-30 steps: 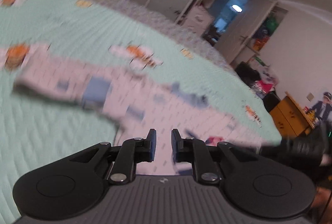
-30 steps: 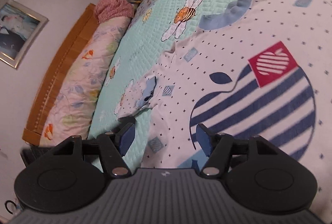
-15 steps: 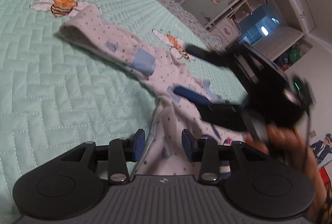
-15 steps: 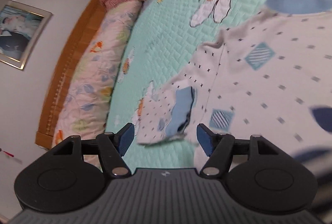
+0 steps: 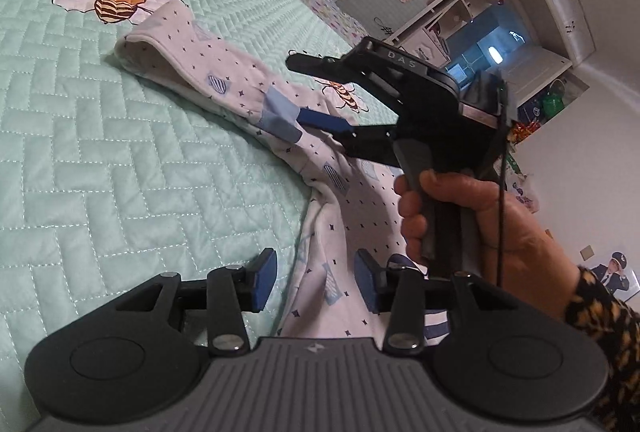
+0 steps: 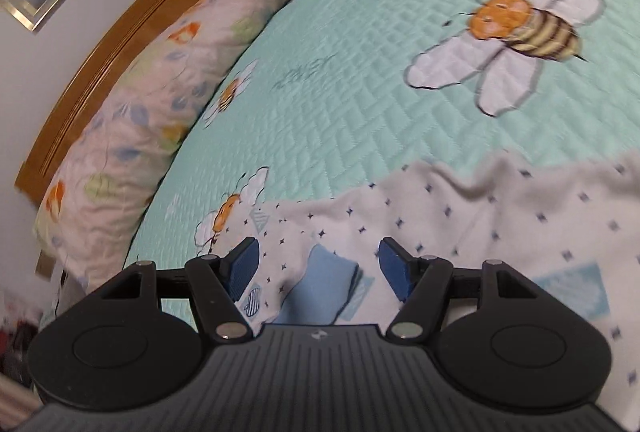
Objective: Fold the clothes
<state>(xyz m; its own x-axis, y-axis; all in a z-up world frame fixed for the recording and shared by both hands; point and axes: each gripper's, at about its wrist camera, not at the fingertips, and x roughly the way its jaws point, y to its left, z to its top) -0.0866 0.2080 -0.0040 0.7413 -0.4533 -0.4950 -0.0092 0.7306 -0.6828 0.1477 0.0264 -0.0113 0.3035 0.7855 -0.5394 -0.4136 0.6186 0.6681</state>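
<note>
A white shirt (image 5: 276,135) with small dark marks and pale-blue patches lies on the bed's mint-green quilt (image 5: 120,159), which is printed with bees. One sleeve (image 5: 192,71) stretches away across the quilt, its cuff end lying just beside a bee print (image 5: 114,1).

The left hand-held gripper (image 5: 316,282) is released: its jaws have just been opening, and the shirt's edge lies between the blue pads without being pressed.

The right hand-held gripper (image 5: 308,91), held in a hand (image 5: 480,216) with a patterned cuff, reaches over the sleeve. Its jaws stand apart, one finger touching the sleeve's pale-blue patch (image 5: 280,115). In its own view that patch (image 6: 320,284) sits between the pads, which do not press it.

A floral pillow (image 6: 132,135) and a wooden headboard (image 6: 120,31) line the bed's far side.
</note>
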